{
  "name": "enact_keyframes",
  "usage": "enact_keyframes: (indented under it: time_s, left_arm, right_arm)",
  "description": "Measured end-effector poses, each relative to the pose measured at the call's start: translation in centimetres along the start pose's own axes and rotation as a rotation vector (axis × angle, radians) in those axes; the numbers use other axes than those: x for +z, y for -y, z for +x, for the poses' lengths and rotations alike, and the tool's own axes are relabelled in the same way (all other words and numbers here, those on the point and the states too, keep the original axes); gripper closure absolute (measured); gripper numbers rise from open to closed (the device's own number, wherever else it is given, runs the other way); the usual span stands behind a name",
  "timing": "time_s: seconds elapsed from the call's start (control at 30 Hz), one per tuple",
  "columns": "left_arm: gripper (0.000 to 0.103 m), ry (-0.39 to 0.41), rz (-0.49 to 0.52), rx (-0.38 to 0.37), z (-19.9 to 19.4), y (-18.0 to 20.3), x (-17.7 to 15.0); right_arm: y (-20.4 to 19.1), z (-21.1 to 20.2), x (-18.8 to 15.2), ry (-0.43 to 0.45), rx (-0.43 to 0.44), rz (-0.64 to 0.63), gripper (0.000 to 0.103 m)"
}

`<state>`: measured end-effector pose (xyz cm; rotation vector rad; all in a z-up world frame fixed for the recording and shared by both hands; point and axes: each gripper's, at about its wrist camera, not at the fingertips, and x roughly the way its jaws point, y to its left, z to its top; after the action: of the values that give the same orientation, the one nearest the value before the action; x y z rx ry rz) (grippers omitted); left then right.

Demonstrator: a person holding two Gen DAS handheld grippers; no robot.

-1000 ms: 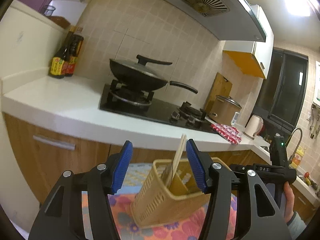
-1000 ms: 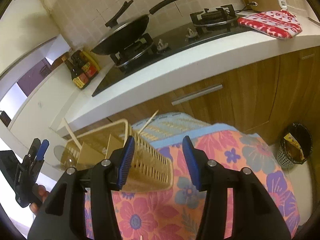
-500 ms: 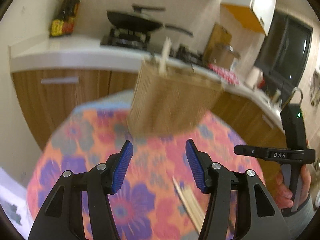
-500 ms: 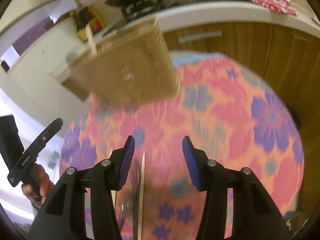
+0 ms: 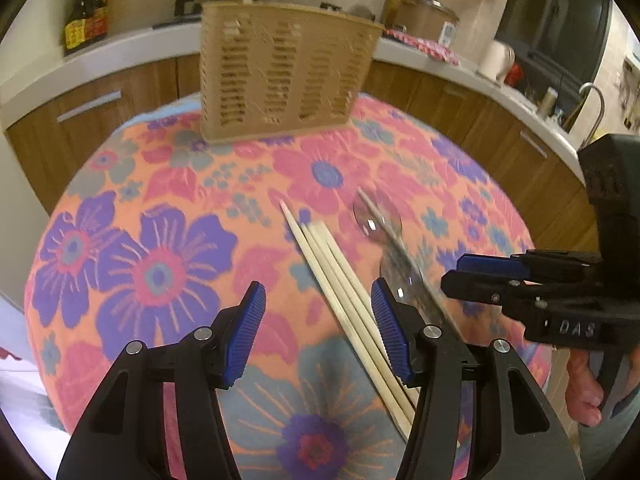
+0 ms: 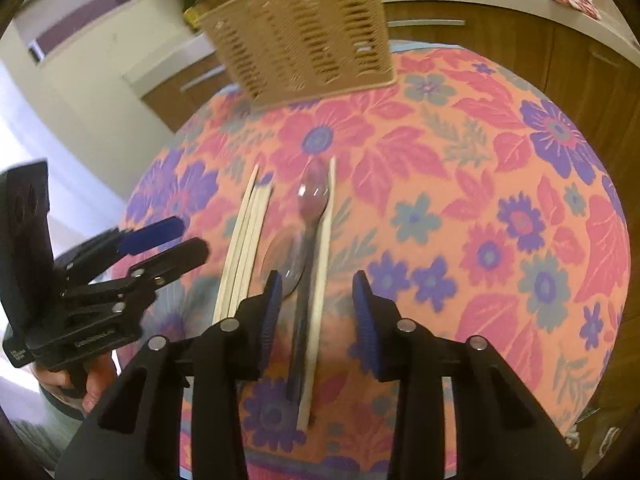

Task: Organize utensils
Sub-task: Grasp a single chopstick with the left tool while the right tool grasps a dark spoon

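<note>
Floral table [image 5: 160, 240]: basket [image 5: 280, 72], chopsticks [image 5: 340, 280], spoons [image 6: 314, 196].

Only thing I can actually read is "DAS" in raised letters on the black body of the right gripper [image 5: 486, 278]. The soy sauce bottles [image 5: 86, 10] have yellow and red labels, but they're too blurry.

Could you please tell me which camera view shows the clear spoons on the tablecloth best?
The right wrist view: the clear spoons lie centred and nearly whole, beside a single chopstick. The left wrist view shows them blurred, partly hidden.
</note>
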<state>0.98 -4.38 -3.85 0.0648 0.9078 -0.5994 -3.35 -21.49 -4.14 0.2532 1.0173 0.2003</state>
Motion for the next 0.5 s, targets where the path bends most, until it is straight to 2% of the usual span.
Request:
enact_keyframes:
  time_s: [0.17,0.33,0.43,0.5]
  left_arm:
    - [0.054,-0.057,-0.004,0.003,1.0,0.3,-0.8]
    - [0.057,-0.06,0.004,0.012,1.1,0.5,-1.0]
    - [0.059,-0.066,0.028,0.04,1.2,1.1,-1.0]
    - [0.059,-0.07,0.043,0.052,1.2,1.3,-1.1]
  right_arm:
    - [-1.3,1.0,-1.1,-0.022,-0.038,-0.057,0.081]
    - [-2.2,2.1,-1.3,-0.036,-0.08,-0.099,0.081]
    - [-3.0,2.2,-1.5,-0.03,-0.152,-0.149,0.093]
    - [-2.8,2.1,-1.5,-0.028,-0.153,-0.149,0.095]
